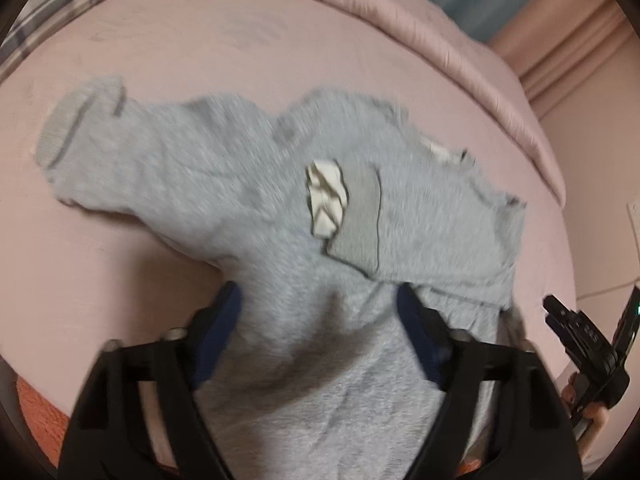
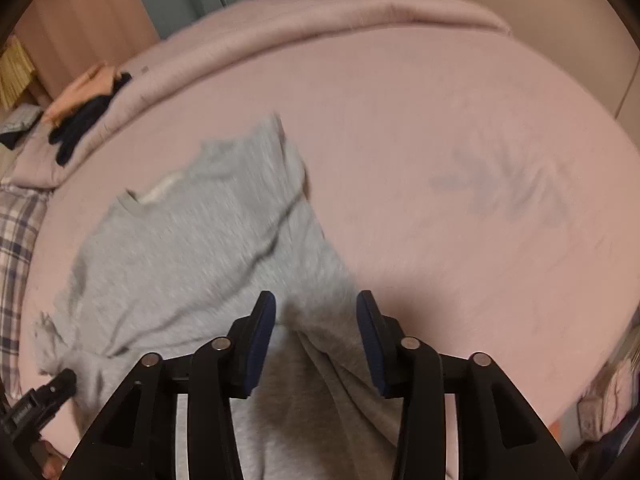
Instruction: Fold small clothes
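Observation:
A small grey sweatshirt (image 1: 248, 208) lies spread on the pink bed sheet (image 1: 168, 40), one sleeve stretched to the left, a white label near its middle. My left gripper (image 1: 320, 312) is open, its blue-padded jaws wide apart with the near hem bunched between them. In the right wrist view the sweatshirt (image 2: 192, 240) lies left of centre. My right gripper (image 2: 316, 320) is open, jaws apart around a fold of the grey hem. The right gripper also shows in the left wrist view (image 1: 580, 332), at the right edge.
A pink duvet (image 2: 320, 12) is rolled along the far side of the bed. Dark gloves and a peach cloth (image 2: 80, 112) lie on it. A plaid pillow (image 2: 16, 248) is at the left. An orange item (image 1: 36, 412) lies at the near edge.

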`<state>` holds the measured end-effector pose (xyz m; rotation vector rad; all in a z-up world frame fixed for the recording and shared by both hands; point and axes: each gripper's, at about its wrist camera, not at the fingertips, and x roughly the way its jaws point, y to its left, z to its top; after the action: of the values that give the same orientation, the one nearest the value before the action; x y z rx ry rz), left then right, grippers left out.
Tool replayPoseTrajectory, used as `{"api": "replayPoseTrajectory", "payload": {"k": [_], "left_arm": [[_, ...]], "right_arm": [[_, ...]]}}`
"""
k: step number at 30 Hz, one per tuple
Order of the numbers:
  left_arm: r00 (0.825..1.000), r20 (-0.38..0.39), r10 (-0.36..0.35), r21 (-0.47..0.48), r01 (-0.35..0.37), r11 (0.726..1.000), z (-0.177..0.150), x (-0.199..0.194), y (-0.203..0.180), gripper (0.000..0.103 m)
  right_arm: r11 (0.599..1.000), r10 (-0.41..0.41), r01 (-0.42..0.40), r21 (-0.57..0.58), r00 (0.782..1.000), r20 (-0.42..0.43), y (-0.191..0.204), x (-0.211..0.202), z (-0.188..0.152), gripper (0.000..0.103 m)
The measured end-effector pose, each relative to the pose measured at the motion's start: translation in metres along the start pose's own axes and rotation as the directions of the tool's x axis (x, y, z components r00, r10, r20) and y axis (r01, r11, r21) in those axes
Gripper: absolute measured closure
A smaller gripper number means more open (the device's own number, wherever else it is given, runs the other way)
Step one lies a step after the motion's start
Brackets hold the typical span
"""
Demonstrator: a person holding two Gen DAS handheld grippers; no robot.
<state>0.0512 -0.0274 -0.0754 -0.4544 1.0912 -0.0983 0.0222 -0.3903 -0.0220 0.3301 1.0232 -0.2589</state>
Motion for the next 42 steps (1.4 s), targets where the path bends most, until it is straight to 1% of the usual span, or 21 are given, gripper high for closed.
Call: {"api": "replayPoseTrajectory", "payload": {"k": [1,3,6,9,13,16,18,21,23,27,30,32,34,36,38,40,42], "left_arm": [[1.000,0.016,0.000,-0.007,0.001,1.000,0.002,-0.005,0.001,0.013],[0.998,0.055,-0.001,-0.025,0.003,1.000,0.006,-0.019,0.007,0.012],[0.995,0.100,-0.003,-0.060,0.009,0.998,0.012,-0.036,0.018,0.010],[0.990,0.138,0.010,-0.094,0.003,0.996,0.017,-0.047,0.028,0.004],[0.983,0.175,0.047,-0.141,-0.022,0.990,0.021,-0.055,0.047,0.004],[0.981,0.185,0.056,-0.187,-0.020,0.982,0.024,-0.054,0.066,0.004],[0.981,0.183,0.057,-0.220,-0.015,0.975,0.026,-0.053,0.078,0.004],[0.982,0.171,0.077,-0.271,-0.028,0.962,0.028,-0.047,0.098,0.004],[0.983,0.170,0.073,-0.311,-0.017,0.950,0.029,-0.042,0.112,0.005],[0.982,0.179,0.065,-0.376,0.007,0.927,0.032,-0.040,0.134,0.006],[0.979,0.189,0.076,-0.407,0.007,0.913,0.037,-0.039,0.146,0.006],[0.979,0.192,0.070,-0.423,0.018,0.906,0.041,-0.037,0.154,0.006],[0.978,0.196,0.069,-0.452,0.028,0.892,0.047,-0.034,0.165,0.009],[0.978,0.193,0.079,-0.491,0.026,0.871,0.051,-0.032,0.178,0.012],[0.979,0.190,0.075,-0.530,0.038,0.847,0.054,-0.029,0.191,0.017],[0.979,0.189,0.073,-0.553,0.044,0.832,0.054,-0.026,0.200,0.027],[0.978,0.191,0.085,-0.565,0.039,0.824,0.054,-0.025,0.205,0.033]], "right_arm": [[1.000,0.009,-0.009,0.001,1.000,0.020,0.000,-0.008,0.002,0.042],[0.999,0.036,-0.036,0.004,0.997,0.064,0.000,-0.024,0.004,0.033],[0.999,0.048,-0.046,-0.018,0.993,0.109,0.006,-0.042,0.006,0.031],[0.998,0.039,-0.032,-0.053,0.990,0.136,0.018,-0.050,0.008,0.027],[0.994,0.064,-0.049,-0.093,0.984,0.169,0.029,-0.060,0.010,0.022],[0.991,0.080,-0.058,-0.117,0.978,0.191,0.035,-0.066,0.008,0.018],[0.990,0.082,-0.055,-0.133,0.975,0.208,0.041,-0.069,0.007,0.017],[0.986,0.094,-0.059,-0.158,0.971,0.221,0.046,-0.073,0.007,0.017],[0.983,0.099,-0.061,-0.173,0.969,0.225,0.049,-0.075,0.006,0.017],[0.981,0.093,-0.051,-0.190,0.971,0.221,0.054,-0.073,0.004,0.017],[0.977,0.109,-0.064,-0.203,0.971,0.215,0.059,-0.072,0.003,0.017],[0.974,0.115,-0.070,-0.215,0.971,0.208,0.063,-0.071,0.001,0.017],[0.972,0.115,-0.069,-0.223,0.972,0.203,0.066,-0.070,0.001,0.017],[0.972,0.111,-0.065,-0.226,0.974,0.199,0.068,-0.068,0.000,0.017],[0.972,0.112,-0.066,-0.225,0.974,0.198,0.068,-0.068,-0.001,0.017],[0.973,0.112,-0.067,-0.222,0.975,0.194,0.068,-0.067,-0.001,0.017],[0.974,0.107,-0.064,-0.217,0.976,0.190,0.069,-0.066,-0.001,0.017]]}}
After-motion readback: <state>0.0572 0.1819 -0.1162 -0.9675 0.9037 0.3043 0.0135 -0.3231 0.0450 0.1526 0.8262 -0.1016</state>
